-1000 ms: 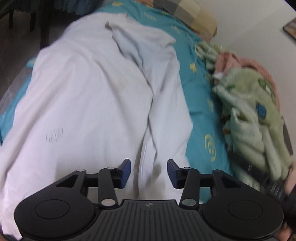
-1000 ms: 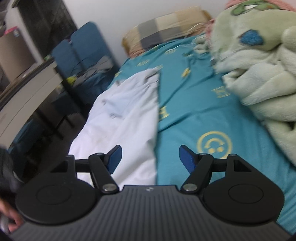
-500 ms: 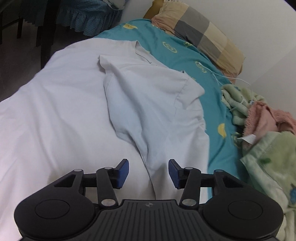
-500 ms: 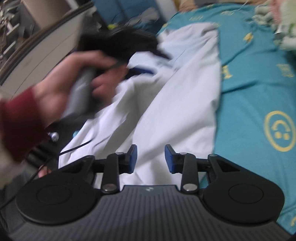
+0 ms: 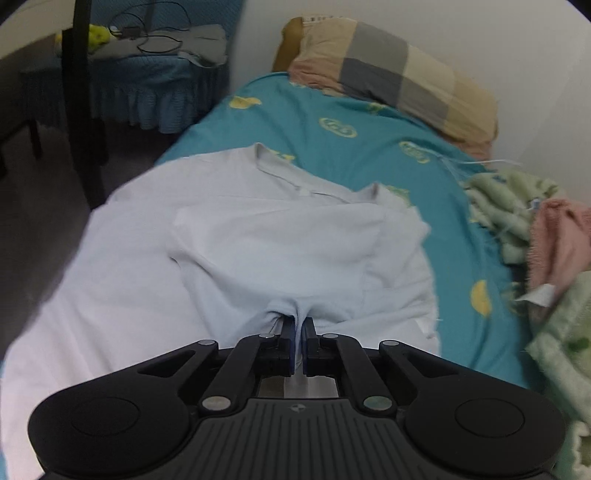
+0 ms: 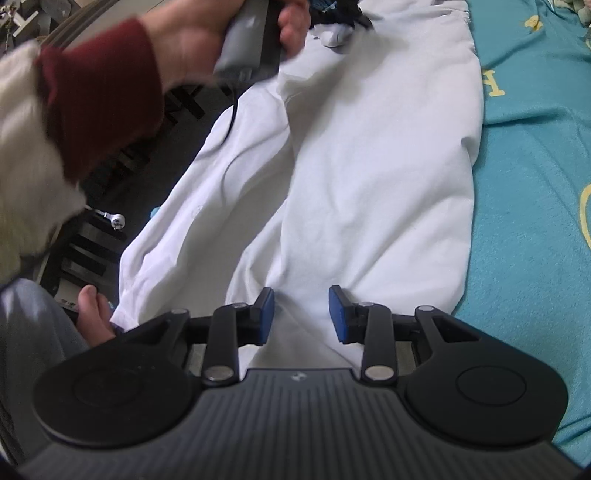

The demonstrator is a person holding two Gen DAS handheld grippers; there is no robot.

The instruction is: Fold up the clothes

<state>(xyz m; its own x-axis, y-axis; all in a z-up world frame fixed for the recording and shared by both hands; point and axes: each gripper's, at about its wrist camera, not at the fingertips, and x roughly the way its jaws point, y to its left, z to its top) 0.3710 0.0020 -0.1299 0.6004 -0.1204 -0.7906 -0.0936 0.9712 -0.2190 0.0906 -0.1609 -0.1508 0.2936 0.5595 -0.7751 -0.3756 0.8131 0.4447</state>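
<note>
A white T-shirt (image 5: pixel 280 236) lies on the teal bedsheet (image 5: pixel 332 122), collar toward the pillow, one side folded over its body. My left gripper (image 5: pixel 298 325) is shut on a pinched fold of the shirt's fabric near its sleeve. In the right wrist view the same shirt (image 6: pixel 369 166) stretches away from me. My right gripper (image 6: pixel 301 314) is open, its blue pads either side of the shirt's lower hem, close over the cloth. The person's hand holding the left gripper (image 6: pixel 332 14) shows at the top of that view.
A checked pillow (image 5: pixel 399 74) lies at the head of the bed. A heap of green and pink blankets (image 5: pixel 535 258) lies along the right side. A blue-covered chair (image 5: pixel 147 74) and a dark table leg (image 5: pixel 83 92) stand left of the bed.
My left gripper has moved up the shirt and shut on a fold of it. My right gripper has opened wider and come down to the hem.
</note>
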